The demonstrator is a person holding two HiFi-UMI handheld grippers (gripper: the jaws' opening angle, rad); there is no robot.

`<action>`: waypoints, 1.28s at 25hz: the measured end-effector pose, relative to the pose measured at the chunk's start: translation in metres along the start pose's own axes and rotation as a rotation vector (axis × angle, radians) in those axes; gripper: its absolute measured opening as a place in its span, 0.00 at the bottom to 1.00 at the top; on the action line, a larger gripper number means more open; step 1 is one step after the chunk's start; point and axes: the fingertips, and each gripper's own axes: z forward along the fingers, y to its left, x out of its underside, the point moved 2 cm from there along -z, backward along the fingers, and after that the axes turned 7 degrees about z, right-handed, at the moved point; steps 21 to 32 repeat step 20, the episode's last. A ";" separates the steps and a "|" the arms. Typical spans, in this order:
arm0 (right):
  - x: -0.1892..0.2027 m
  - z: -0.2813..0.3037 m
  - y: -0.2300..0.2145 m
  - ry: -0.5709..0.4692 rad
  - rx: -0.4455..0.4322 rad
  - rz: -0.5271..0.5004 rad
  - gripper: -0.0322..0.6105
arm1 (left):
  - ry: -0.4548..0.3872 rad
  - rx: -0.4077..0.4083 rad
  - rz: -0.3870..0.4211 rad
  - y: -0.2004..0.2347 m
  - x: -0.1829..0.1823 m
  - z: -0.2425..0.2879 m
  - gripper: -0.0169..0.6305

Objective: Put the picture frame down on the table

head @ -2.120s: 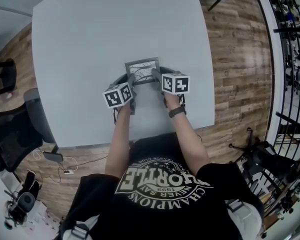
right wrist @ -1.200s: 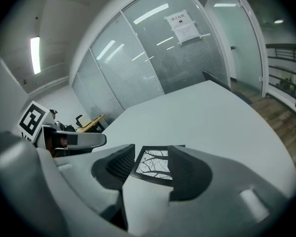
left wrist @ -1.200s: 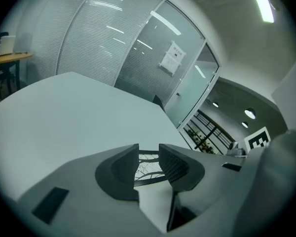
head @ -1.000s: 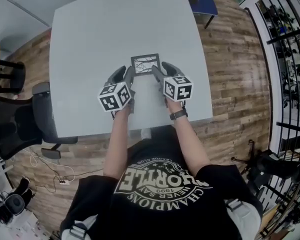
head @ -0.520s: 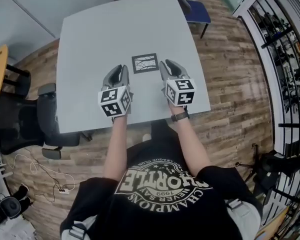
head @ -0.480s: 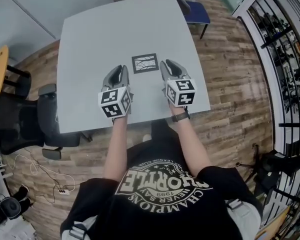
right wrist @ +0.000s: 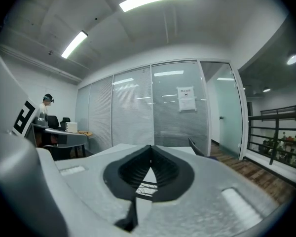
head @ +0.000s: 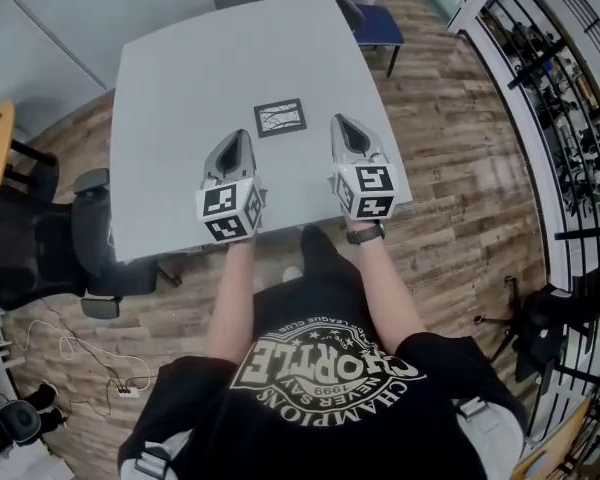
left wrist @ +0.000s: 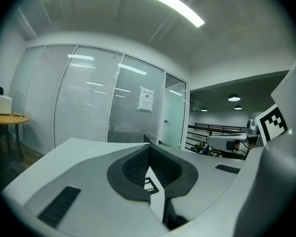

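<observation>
The picture frame [head: 280, 117], dark-rimmed with a branch-like drawing, lies flat on the grey table [head: 190, 58], a little right of its middle. My left gripper [head: 236, 136] sits back from it toward the near left, jaws shut on nothing. My right gripper [head: 339, 122] is off the frame's right side, also shut and empty. Neither touches the frame. In the left gripper view the fingertips meet at the left gripper [left wrist: 149, 148], and a sliver of the frame [left wrist: 149, 183] shows below. The right gripper [right wrist: 150, 147] looks the same, with the frame [right wrist: 142, 184] beyond it.
A black office chair [head: 35, 248] stands at the table's left edge and a blue chair [head: 376, 23] at its far right corner. A metal railing [head: 570, 78] runs along the right. The table's near edge is just under my hands.
The frame, held between both grippers 2 s ago, now lies flat on the table. Both grippers have let go and drawn back toward me, apart from it.
</observation>
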 end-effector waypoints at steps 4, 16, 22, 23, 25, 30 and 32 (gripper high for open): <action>-0.003 -0.015 -0.009 -0.008 0.036 -0.016 0.05 | -0.015 0.004 0.021 -0.007 -0.003 -0.007 0.03; 0.007 -0.020 0.001 0.000 0.035 -0.023 0.05 | 0.050 0.003 0.025 -0.004 0.016 -0.007 0.04; 0.011 -0.017 0.004 0.013 0.036 -0.035 0.05 | 0.099 -0.002 0.010 0.004 0.029 -0.004 0.04; 0.011 -0.017 0.004 0.013 0.036 -0.035 0.05 | 0.099 -0.002 0.010 0.004 0.029 -0.004 0.04; 0.011 -0.017 0.004 0.013 0.036 -0.035 0.05 | 0.099 -0.002 0.010 0.004 0.029 -0.004 0.04; 0.011 -0.017 0.004 0.013 0.036 -0.035 0.05 | 0.099 -0.002 0.010 0.004 0.029 -0.004 0.04; 0.011 -0.017 0.004 0.013 0.036 -0.035 0.05 | 0.099 -0.002 0.010 0.004 0.029 -0.004 0.04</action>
